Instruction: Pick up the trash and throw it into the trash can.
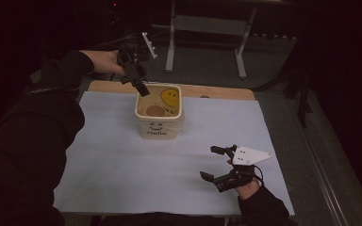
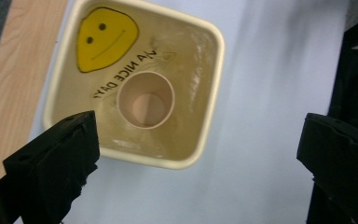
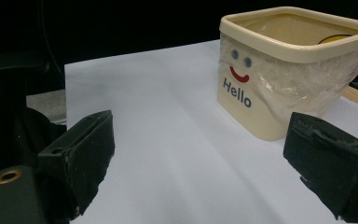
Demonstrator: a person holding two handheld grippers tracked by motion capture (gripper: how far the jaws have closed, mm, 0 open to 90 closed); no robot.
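**Cup in the tub, both grippers empty**

A cream tub (image 1: 159, 114) is seen standing on the white sheet (image 1: 122, 160) toward the table's far edge, upright, with a smile and "Hello" printed on its near wall. A brown cup (image 2: 145, 100) is seen standing upright inside it on the floor, mouth up, just beside a yellow smiley (image 2: 105, 37) printed on the inner wall.

The left gripper (image 1: 139, 82) is held above the tub's far left corner, pointing down into it. In the left gripper view its jaws are spread wide, nothing is gripped, and the tub's rim is framed between them without being touched.

The right gripper (image 1: 219, 162) is held low over the sheet near the table's front right, well apart from the tub. Its jaws are likewise spread wide, and nothing is held between them.
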